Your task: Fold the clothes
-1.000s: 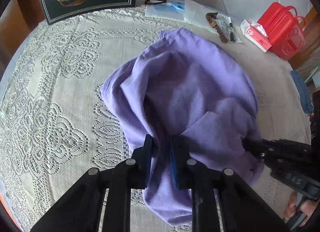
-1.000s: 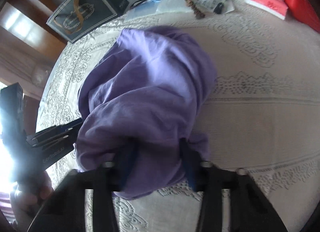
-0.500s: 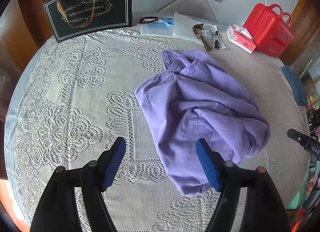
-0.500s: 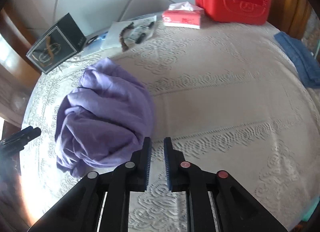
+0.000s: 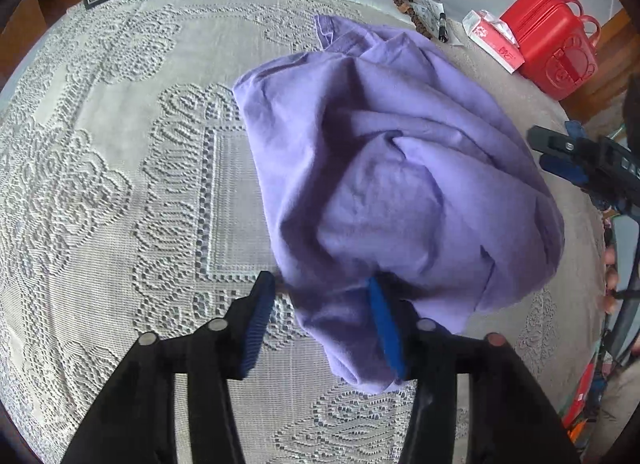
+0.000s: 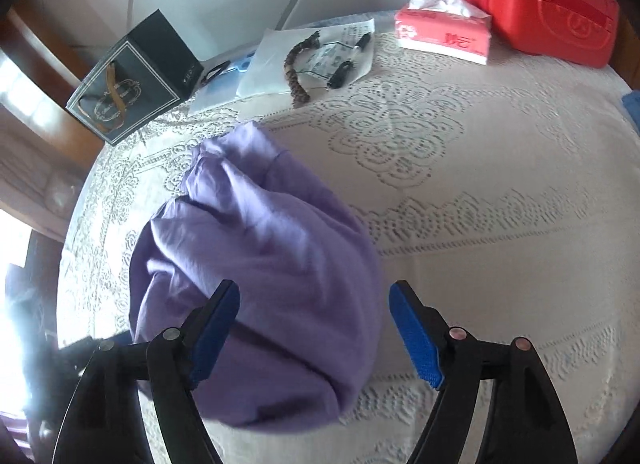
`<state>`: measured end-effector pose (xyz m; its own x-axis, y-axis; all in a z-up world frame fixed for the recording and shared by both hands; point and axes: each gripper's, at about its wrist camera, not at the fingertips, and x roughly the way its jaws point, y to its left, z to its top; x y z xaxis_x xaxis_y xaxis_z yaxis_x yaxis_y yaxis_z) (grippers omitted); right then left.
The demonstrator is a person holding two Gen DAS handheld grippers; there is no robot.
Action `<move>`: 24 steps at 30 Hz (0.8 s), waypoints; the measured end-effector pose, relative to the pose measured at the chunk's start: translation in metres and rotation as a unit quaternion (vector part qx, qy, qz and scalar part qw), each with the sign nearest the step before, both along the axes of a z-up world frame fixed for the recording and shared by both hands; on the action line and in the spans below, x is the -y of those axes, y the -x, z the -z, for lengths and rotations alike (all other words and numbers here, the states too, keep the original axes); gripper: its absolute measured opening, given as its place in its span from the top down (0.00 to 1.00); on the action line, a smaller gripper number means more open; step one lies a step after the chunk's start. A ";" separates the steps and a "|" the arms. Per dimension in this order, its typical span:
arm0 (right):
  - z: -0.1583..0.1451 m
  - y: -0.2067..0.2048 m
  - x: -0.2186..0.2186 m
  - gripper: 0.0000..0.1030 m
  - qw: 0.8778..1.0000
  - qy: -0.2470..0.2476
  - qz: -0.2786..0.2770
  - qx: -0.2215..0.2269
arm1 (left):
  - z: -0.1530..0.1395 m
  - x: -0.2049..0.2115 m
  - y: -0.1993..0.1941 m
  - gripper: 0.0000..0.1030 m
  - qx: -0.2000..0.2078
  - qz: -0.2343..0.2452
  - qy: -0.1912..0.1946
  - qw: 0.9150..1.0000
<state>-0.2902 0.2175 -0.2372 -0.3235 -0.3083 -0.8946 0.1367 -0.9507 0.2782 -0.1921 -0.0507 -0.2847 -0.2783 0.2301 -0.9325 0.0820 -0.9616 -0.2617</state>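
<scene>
The left hand-held gripper [image 5: 324, 316] stands with jaws apart around the near hem of the crumpled purple garment [image 5: 392, 168] on the lace-covered desk [image 5: 100, 192], while the right hand-held gripper [image 6: 316, 328] gapes wide over its right edge.

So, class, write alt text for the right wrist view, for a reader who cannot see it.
A crumpled purple garment lies heaped on a lace tablecloth, with the open right gripper hovering at its near edge, fingers spread. Along the far edge by the wall sit a dark gift box, a tissue pack and a red case.
</scene>
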 end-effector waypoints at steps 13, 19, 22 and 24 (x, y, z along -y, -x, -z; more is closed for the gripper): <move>-0.080 -0.005 -0.011 0.96 0.994 0.059 -0.022 -0.093 | -0.106 0.056 0.016 0.92 -0.098 -0.044 0.056 0.993; -0.135 -0.093 -0.097 0.96 0.989 0.032 0.053 -0.134 | -0.111 0.031 -0.002 0.26 -0.094 -0.010 0.038 0.995; -0.112 -0.138 -0.138 0.94 0.991 0.004 0.100 -0.089 | -0.103 0.010 -0.009 0.24 -0.089 0.011 0.022 0.996; -0.086 -0.164 -0.163 0.93 0.991 -0.001 0.129 -0.047 | -0.095 -0.006 -0.010 0.24 -0.083 0.025 0.016 0.996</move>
<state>-0.1265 0.3809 -0.1507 -0.4727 -0.2027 -0.8576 -0.0861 -0.9579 0.2738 -0.1819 -0.0448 -0.1902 -0.4181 0.2179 -0.8819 -0.0087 -0.9717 -0.2360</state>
